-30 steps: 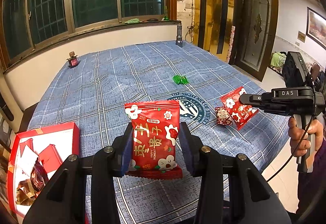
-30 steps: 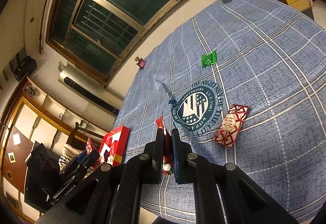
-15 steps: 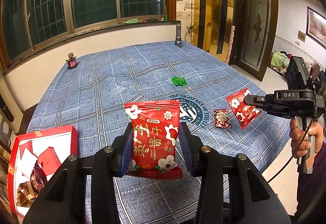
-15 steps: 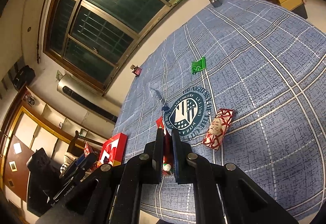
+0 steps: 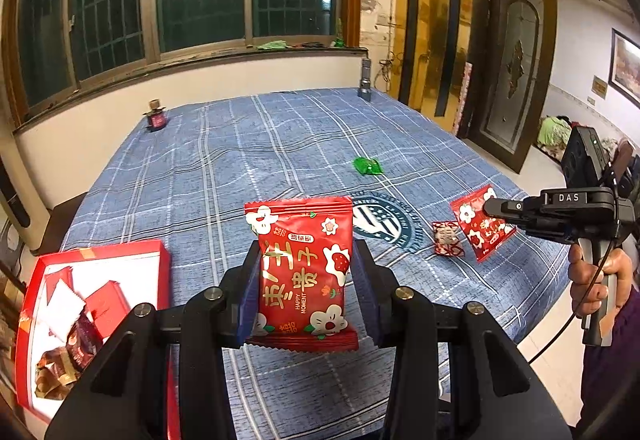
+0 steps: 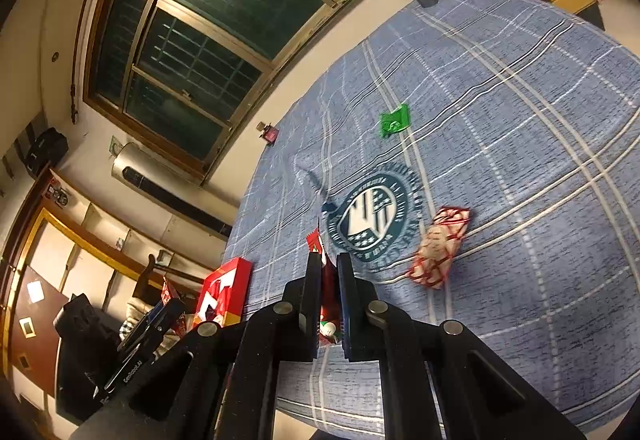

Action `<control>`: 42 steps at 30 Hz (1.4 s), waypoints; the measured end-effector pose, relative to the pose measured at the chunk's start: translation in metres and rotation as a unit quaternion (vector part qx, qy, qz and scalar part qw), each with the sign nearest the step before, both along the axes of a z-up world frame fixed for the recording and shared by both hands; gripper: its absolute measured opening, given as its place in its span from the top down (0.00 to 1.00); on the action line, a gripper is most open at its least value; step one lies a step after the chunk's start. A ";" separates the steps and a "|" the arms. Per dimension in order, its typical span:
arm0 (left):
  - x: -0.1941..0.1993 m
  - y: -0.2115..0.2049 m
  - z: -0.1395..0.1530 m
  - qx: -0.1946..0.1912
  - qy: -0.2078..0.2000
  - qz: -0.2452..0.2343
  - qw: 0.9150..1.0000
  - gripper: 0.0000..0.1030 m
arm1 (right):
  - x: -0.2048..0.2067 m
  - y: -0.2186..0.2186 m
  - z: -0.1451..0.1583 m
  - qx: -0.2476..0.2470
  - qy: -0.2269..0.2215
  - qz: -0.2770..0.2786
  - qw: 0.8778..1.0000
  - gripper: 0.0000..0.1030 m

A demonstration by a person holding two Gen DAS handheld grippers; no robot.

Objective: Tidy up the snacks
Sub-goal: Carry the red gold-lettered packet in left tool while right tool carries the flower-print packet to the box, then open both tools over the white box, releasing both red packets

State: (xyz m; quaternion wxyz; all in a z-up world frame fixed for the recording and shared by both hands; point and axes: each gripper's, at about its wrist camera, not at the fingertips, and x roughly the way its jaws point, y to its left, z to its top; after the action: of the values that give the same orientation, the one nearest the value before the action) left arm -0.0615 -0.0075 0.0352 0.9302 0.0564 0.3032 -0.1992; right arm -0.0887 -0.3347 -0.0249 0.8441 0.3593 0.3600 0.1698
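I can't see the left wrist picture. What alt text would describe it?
The left gripper holds a red flowered snack packet upright above a blue plaid tablecloth. At right, the right gripper pinches a similar red packet; an open red box sits at left.

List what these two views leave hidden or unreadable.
- Red gift box, left wrist view: lower part cut off by left tongs.
- Right tongs' red snack packet, right wrist view: edge-on, pads cover it.
- Small jar, left wrist view: too small to identify.
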 end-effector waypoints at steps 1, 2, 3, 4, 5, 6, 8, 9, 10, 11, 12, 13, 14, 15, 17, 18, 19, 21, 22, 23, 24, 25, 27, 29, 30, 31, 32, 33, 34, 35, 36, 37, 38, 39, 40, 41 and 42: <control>-0.001 0.004 0.000 0.000 -0.001 0.005 1.000 0.61 | 0.002 0.004 0.000 -0.001 0.001 0.003 1.000 0.93; -0.002 0.008 0.000 -0.001 -0.003 0.011 1.000 0.61 | 0.006 0.011 0.000 -0.002 0.004 0.011 1.000 0.93; -0.002 0.013 0.000 -0.002 -0.003 0.015 1.000 0.61 | 0.009 0.018 0.000 -0.003 0.006 0.017 1.000 0.93; -0.002 0.018 -0.001 -0.004 -0.002 0.020 1.000 0.61 | 0.012 0.025 0.000 -0.005 0.008 0.024 1.000 0.93; -0.003 0.026 -0.002 -0.008 0.000 0.027 1.000 0.61 | 0.017 0.035 0.000 -0.007 0.011 0.032 0.999 0.93; -0.002 0.030 -0.003 -0.009 0.001 0.031 0.999 0.61 | 0.023 0.045 0.000 -0.008 0.014 0.041 0.999 0.93; -0.001 0.046 -0.006 -0.013 0.004 0.045 0.999 0.61 | 0.031 0.066 0.001 -0.010 0.018 0.059 0.998 0.93; -0.001 0.052 -0.008 -0.015 0.006 0.051 0.999 0.61 | 0.034 0.074 0.001 -0.012 0.019 0.065 0.998 0.93; 0.000 0.060 -0.010 -0.017 0.008 0.058 0.998 0.61 | 0.039 0.085 0.003 -0.014 0.020 0.075 0.997 0.93; 0.000 0.070 -0.012 -0.019 0.011 0.068 0.997 0.61 | 0.045 0.100 0.004 -0.017 0.020 0.088 0.996 0.93; 0.000 0.076 -0.014 -0.020 0.012 0.074 0.997 0.61 | 0.051 0.116 0.006 -0.021 0.020 0.103 0.994 0.93; 0.000 0.087 -0.016 -0.021 0.013 0.086 0.996 0.61 | 0.055 0.126 0.007 -0.024 0.020 0.112 0.993 0.93; 0.001 0.096 -0.018 -0.023 0.015 0.095 0.995 0.61 | 0.063 0.145 0.009 -0.028 0.020 0.129 0.991 0.93; 0.001 0.102 -0.020 -0.024 0.017 0.102 0.994 0.61 | 0.066 0.156 0.009 -0.030 0.021 0.139 0.990 0.93; 0.001 0.125 -0.025 -0.024 0.022 0.130 0.991 0.61 | 0.079 0.192 0.008 -0.038 0.023 0.167 0.985 0.93; 0.001 0.133 -0.026 -0.023 0.023 0.140 0.990 0.61 | 0.083 0.202 0.008 -0.038 0.025 0.174 0.984 0.93; 0.001 0.142 -0.028 -0.022 0.025 0.151 0.988 0.61 | 0.087 0.217 0.007 -0.037 0.027 0.186 0.981 0.93; 0.001 0.162 -0.034 -0.017 0.034 0.175 0.984 0.61 | 0.097 0.245 0.005 -0.037 0.030 0.207 0.977 0.93; 0.001 0.169 -0.035 -0.015 0.037 0.183 0.982 0.61 | 0.101 0.258 0.003 -0.037 0.031 0.215 0.975 0.93; 0.001 0.176 -0.038 -0.013 0.040 0.192 0.980 0.61 | 0.105 0.272 0.001 -0.036 0.035 0.224 0.973 0.93; 0.000 0.180 -0.040 -0.012 0.043 0.197 0.979 0.61 | 0.109 0.282 -0.001 -0.033 0.038 0.231 0.972 0.93; 0.000 0.185 -0.043 -0.011 0.047 0.202 0.978 0.61 | 0.113 0.292 -0.003 -0.031 0.042 0.237 0.970 0.93; 0.001 0.193 -0.050 -0.009 0.055 0.212 0.976 0.61 | 0.119 0.313 -0.008 -0.026 0.047 0.251 0.966 0.93; 0.003 0.197 -0.055 -0.007 0.059 0.216 0.975 0.61 | 0.123 0.326 -0.012 -0.026 0.051 0.261 0.964 0.93; 0.004 0.198 -0.057 -0.008 0.061 0.217 0.974 0.61 | 0.125 0.333 -0.013 -0.026 0.053 0.266 0.962 0.93; 0.005 0.201 -0.059 -0.009 0.063 0.219 0.974 0.61 | 0.126 0.341 -0.016 -0.025 0.056 0.273 0.960 0.93; 0.006 0.204 -0.059 -0.009 0.064 0.220 0.973 0.61 | 0.127 0.346 -0.017 -0.024 0.056 0.276 0.959 0.93; 0.008 0.205 -0.059 -0.007 0.064 0.222 0.973 0.61 | 0.127 0.352 -0.017 -0.024 0.055 0.281 0.958 0.93; 0.011 0.205 -0.060 -0.005 0.065 0.225 0.972 0.61 | 0.128 0.355 -0.018 -0.024 0.054 0.283 0.957 0.93; 0.014 0.208 -0.061 -0.004 0.065 0.227 0.972 0.61 | 0.128 0.360 -0.019 -0.025 0.053 0.286 0.956 0.93; 0.017 0.210 -0.061 -0.004 0.066 0.228 0.971 0.60 | 0.130 0.366 -0.020 -0.027 0.053 0.288 0.956 0.93; 0.022 0.211 -0.061 -0.001 0.065 0.230 0.971 0.60 | 0.131 0.369 -0.021 -0.030 0.052 0.288 0.956 0.93; 0.025 0.212 -0.059 0.002 0.063 0.231 0.971 0.60 | 0.132 0.374 -0.022 -0.033 0.049 0.289 0.956 0.93; 0.026 0.211 -0.058 0.004 0.061 0.232 0.971 0.60 | 0.134 0.376 -0.023 -0.034 0.049 0.288 0.956 0.93; 0.030 0.212 -0.058 0.008 0.060 0.232 0.971 0.60 | 0.136 0.381 -0.024 -0.034 0.048 0.289 0.955 0.93; 0.035 0.211 -0.058 0.012 0.060 0.232 0.971 0.60 | 0.138 0.385 -0.025 -0.035 0.045 0.291 0.955 0.93; 0.038 0.211 -0.059 0.015 0.060 0.233 0.971 0.60 | 0.140 0.389 -0.026 -0.035 0.042 0.291 0.955 0.91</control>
State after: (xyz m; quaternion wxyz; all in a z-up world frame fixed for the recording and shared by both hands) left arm -0.0235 0.2034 -0.0233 0.9300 -0.0139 0.3665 0.0241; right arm 0.0513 0.0539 -0.0509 0.7546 0.2156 0.4896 0.3800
